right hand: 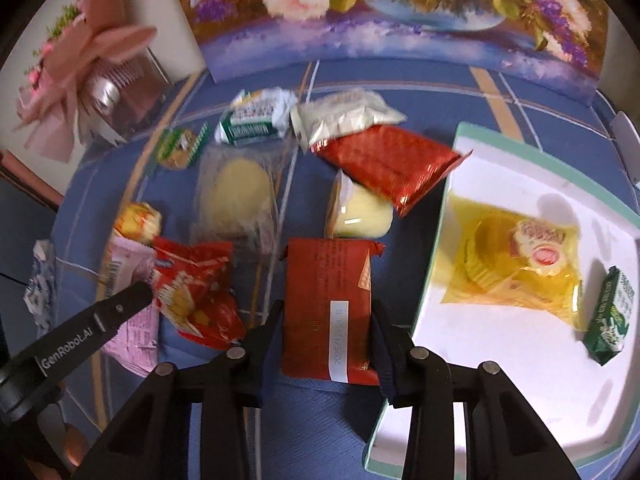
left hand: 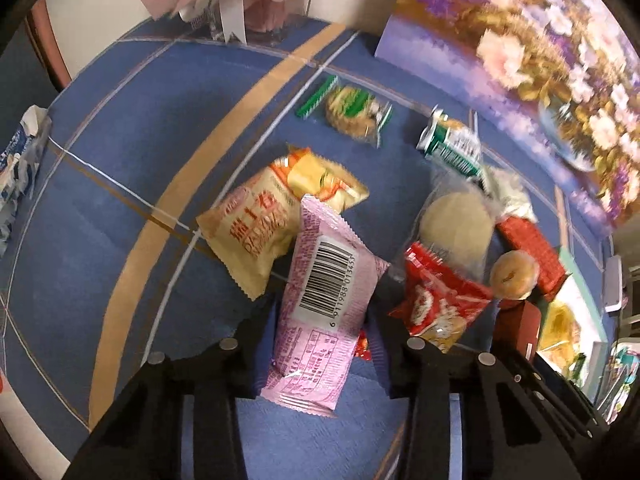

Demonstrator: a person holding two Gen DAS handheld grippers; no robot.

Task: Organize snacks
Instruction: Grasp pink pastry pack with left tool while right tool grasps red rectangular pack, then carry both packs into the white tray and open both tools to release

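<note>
My left gripper (left hand: 324,304) points down at the blue tablecloth and is shut on a pink snack packet (left hand: 320,272) with a barcode, one pad on each long side. In the right wrist view its black finger (right hand: 128,304) lies across that pink packet (right hand: 132,332). My right gripper (right hand: 328,312) is shut on a dark red packet (right hand: 320,280) with a white date label. Just to its right stands a white tray (right hand: 500,152) with a teal rim. It holds a yellow clear-wrapped cake (right hand: 516,264) and a small green packet (right hand: 608,312).
Loose snacks lie around: a beige packet (left hand: 248,232), a red bag (right hand: 192,288), a round biscuit in clear wrap (right hand: 236,196), a jelly cup (right hand: 360,212), a red foil packet (right hand: 388,160), a green-white packet (right hand: 256,116). A flower painting (right hand: 360,0) and a pink-bowed gift (right hand: 80,64) stand behind.
</note>
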